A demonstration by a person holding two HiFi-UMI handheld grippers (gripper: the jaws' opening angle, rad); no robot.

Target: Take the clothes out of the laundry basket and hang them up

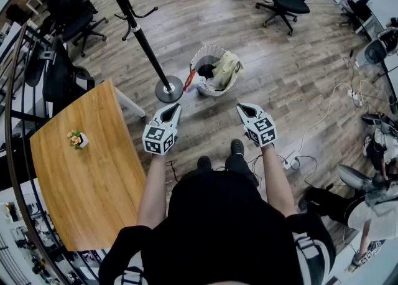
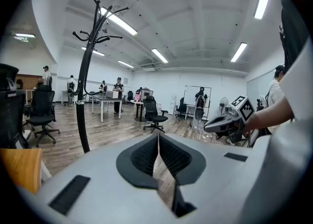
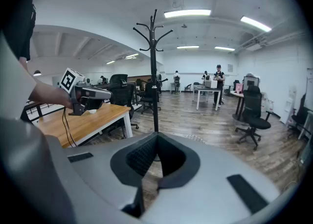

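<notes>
Clothes [image 1: 224, 69] lie in the laundry basket [image 1: 199, 54] on the floor: a beige garment draped over the rim, a darker one inside. The base of the coat stand [image 1: 169, 88] is just beside the basket. We hold both grippers on our side of the basket, with the basket ahead and between them. The left gripper [image 1: 169, 113] is toward the stand side and the right gripper [image 1: 247, 113] toward the beige garment. Each gripper has its jaws closed together on nothing. We judge the right gripper the nearer, so the reach runs forward and down, jaws opened first.
</notes>
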